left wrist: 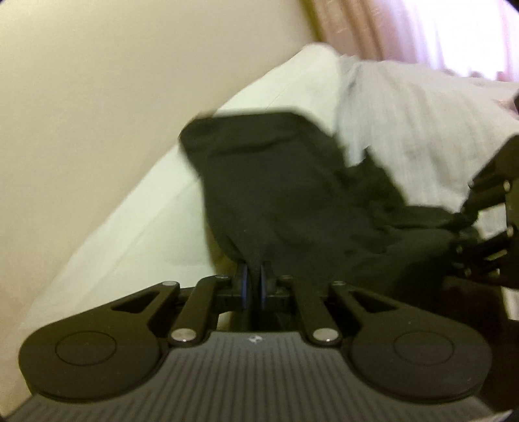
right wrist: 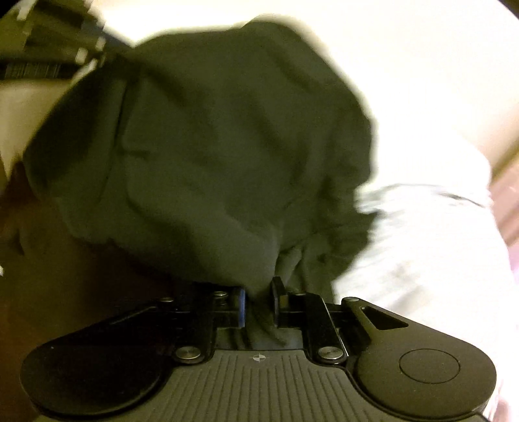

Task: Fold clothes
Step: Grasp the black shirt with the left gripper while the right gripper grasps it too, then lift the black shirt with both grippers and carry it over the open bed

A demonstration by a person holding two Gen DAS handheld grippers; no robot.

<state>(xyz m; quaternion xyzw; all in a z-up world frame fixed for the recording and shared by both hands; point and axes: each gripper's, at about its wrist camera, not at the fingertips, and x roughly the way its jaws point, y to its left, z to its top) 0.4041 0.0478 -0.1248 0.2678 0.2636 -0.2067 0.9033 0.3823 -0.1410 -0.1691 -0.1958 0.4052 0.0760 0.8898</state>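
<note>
Black garment [left wrist: 285, 194] is pinched in both the left gripper [left wrist: 255, 276] and right gripper [right wrist: 259, 292], jaws nearly closed on cloth. It hangs bunched above the white bed [left wrist: 129, 233]; frames blurred.

A white pillow [left wrist: 155, 207] is lying along the cream wall [left wrist: 97, 81], its long edge running diagonally up toward the corner. Just beside it, a pale grey striped sheet [left wrist: 405, 123] is spreading across the bed, creased in places. A pink curtain [left wrist: 405, 29] is hanging behind, glowing with daylight. Everything is showing blurred.
</note>
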